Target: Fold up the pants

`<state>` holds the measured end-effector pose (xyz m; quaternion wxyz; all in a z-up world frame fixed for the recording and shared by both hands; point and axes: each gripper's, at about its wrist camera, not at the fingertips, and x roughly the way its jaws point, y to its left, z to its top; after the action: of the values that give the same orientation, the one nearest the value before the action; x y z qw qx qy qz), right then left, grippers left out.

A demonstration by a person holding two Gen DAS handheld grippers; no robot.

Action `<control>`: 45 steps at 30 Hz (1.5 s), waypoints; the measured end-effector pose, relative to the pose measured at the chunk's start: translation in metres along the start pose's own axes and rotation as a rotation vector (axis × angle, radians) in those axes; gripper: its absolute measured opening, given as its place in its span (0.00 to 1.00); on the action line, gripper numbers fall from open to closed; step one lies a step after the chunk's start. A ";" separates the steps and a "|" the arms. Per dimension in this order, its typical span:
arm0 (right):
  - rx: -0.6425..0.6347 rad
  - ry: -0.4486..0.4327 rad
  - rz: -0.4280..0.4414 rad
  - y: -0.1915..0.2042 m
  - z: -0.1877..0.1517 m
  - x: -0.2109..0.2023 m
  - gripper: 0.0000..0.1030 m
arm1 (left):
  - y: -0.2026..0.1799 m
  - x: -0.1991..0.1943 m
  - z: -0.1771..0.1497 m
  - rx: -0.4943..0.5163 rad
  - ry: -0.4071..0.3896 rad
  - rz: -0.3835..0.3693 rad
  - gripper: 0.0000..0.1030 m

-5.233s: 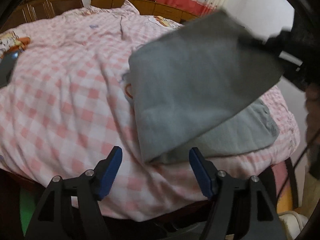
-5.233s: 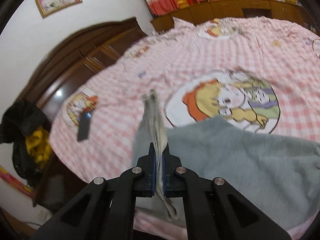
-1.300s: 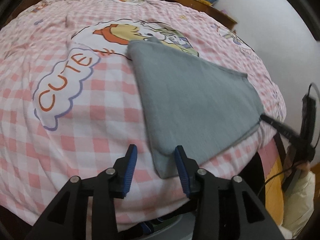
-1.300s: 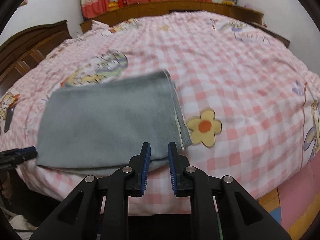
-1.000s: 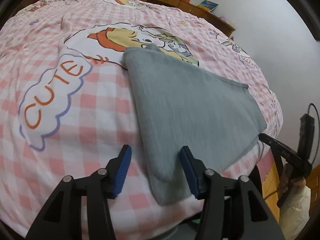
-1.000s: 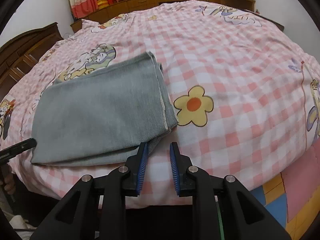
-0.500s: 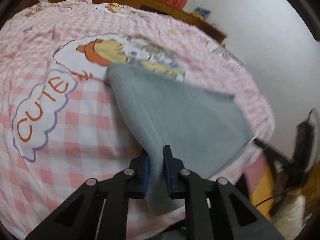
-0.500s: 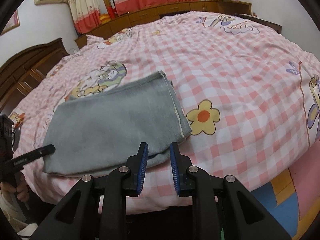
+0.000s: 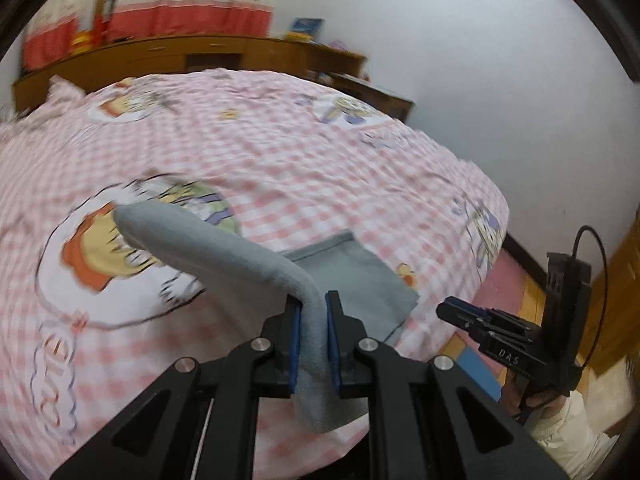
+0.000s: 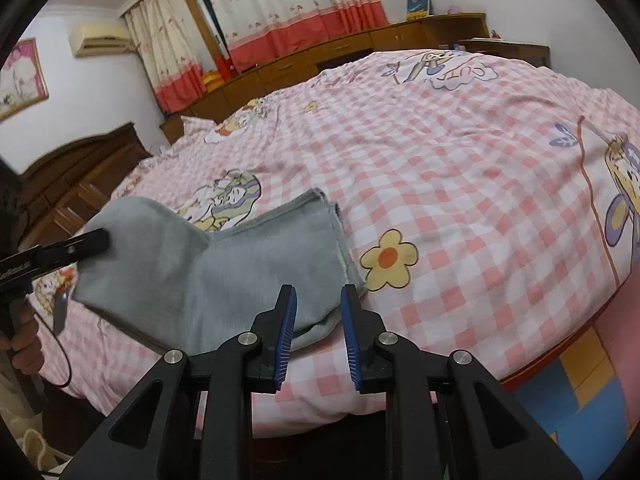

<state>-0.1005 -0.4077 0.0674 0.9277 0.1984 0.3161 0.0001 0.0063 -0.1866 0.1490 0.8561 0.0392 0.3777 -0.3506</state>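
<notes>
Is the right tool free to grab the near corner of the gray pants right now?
Probably yes. The right tool is open, with the gray pants corner lying just ahead on the bed; nothing blocks it.

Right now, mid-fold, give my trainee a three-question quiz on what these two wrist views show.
1. True or false: the left gripper is shut on the grey pants.
2. Multiple choice: the right gripper is A) clamped on the pants, B) open near the pants' front corner, C) out of view.
3. Fill in: the printed flower on the checked bedspread lies to the ____ of the pants in the right wrist view.

Key: 1 true; 2 B; 3 right.
</notes>
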 end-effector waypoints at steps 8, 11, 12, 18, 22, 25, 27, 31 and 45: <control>0.081 -0.006 0.015 -0.025 -0.006 -0.001 0.23 | -0.058 0.083 0.010 0.113 0.142 -0.018 0.12; 0.092 0.001 0.009 -0.031 -0.008 0.000 0.23 | -0.065 0.113 0.008 0.122 0.187 -0.008 0.12; 0.094 0.002 0.006 -0.033 -0.009 0.000 0.23 | -0.066 0.123 0.007 0.113 0.205 -0.008 0.12; 0.120 0.017 -0.008 -0.043 -0.014 0.004 0.23 | -0.067 0.147 0.003 0.078 0.233 -0.019 0.13; 0.117 0.030 -0.016 -0.042 -0.016 0.009 0.23 | -0.070 0.148 0.003 0.081 0.230 -0.027 0.15; 0.103 0.039 -0.023 -0.040 -0.014 0.010 0.23 | -0.072 0.148 0.003 0.083 0.234 -0.041 0.24; 0.088 0.043 -0.029 -0.037 -0.010 0.011 0.23 | -0.074 0.142 0.003 0.090 0.228 -0.047 0.26; 0.065 0.032 -0.032 -0.030 -0.001 0.010 0.23 | -0.076 0.130 0.006 0.110 0.207 -0.045 0.40; -0.011 0.069 -0.049 0.004 0.015 0.025 0.34 | -0.041 0.102 -0.001 0.079 0.174 0.126 0.63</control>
<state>-0.0708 -0.4062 0.0654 0.9172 0.1854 0.3525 -0.0140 0.0273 -0.2755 0.0872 0.8382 0.1268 0.4334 -0.3058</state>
